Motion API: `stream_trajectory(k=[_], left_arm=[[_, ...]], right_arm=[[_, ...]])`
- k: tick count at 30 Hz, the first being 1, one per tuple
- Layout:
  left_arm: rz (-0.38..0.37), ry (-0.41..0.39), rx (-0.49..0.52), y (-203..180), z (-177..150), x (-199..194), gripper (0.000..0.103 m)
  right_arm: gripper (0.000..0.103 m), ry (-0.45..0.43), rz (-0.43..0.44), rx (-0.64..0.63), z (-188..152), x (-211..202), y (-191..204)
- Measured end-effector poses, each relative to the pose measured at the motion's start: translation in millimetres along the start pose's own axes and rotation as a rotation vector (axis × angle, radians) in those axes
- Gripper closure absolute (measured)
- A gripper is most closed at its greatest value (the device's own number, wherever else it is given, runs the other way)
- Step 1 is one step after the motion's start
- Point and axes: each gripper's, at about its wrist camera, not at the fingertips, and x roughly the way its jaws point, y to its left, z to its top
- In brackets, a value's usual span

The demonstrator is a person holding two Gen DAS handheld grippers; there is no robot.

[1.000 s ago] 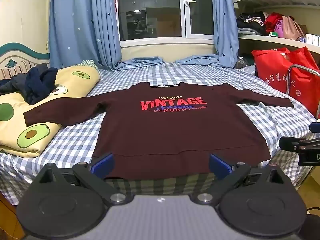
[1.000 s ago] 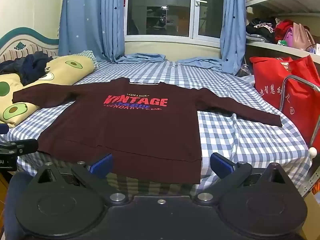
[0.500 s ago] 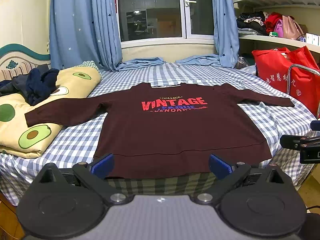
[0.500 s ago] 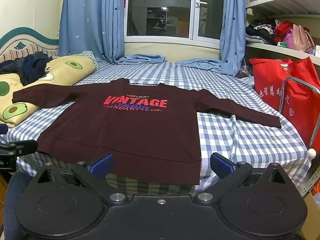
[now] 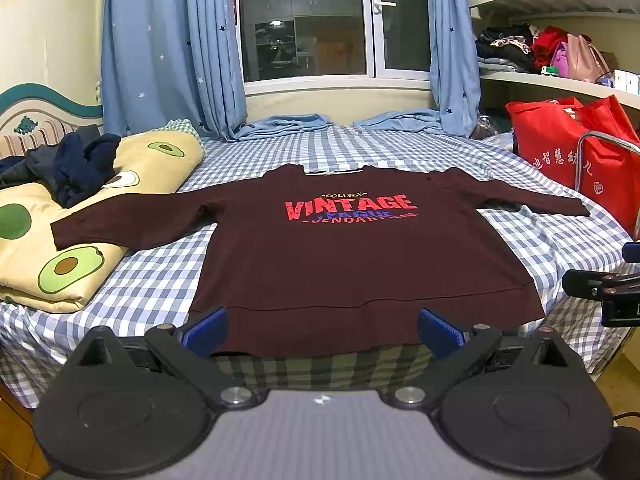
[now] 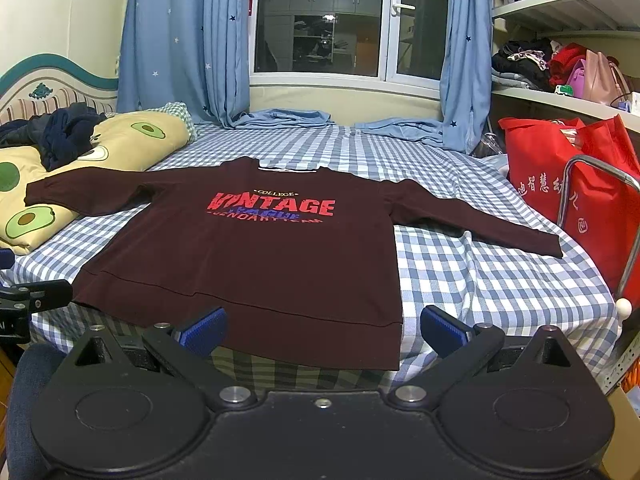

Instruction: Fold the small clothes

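- My left gripper (image 5: 320, 330) and right gripper (image 6: 322, 330), jaws released, hover at the sweater's (image 5: 352, 260) hem.
- The sweater lies flat on the bed (image 5: 160, 276), hem overhanging its near edge.
- Only my right view shows open bed right of the sweater.

My body hides the bed's (image 5: 152, 280) near edge under the shirt's (image 5: 352, 264) hem; the small print under VINTAGE is unreadable.
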Motion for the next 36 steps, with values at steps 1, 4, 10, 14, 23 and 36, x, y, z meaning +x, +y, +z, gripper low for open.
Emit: stream_trajectory(k=[1,4,10,14,23,36], left_arm=[[0.001,0.0,0.0,-0.1,0.2,-0.1,0.001],[0.0,0.001,0.001,0.1,0.2,0.4,0.001],[0.004,0.007,0.004,-0.7,0.9,1.7,0.001],[0.005,0.006,0.005,-1.4,1.1,0.7,0.001],[0.004,0.009,0.011,-1.3,1.0,2.6,0.001],[0.034,0.028,0.051,6.8,1.7,18.4,0.001]], right_arm=[[0.001,-0.001,-0.001,0.0,-0.5,1.3,-0.1],[0.001,0.0,0.0,-0.002,-1.8,2.2,-0.4],[0.001,0.001,0.001,-0.002,-0.8,1.2,-0.1],[0.001,0.0,0.0,-0.002,-0.1,0.7,-0.1],[0.001,0.0,0.002,-0.002,-0.9,2.6,-1.3],[0.001,0.001,0.032,-0.001,7.7,12.3,7.8]])
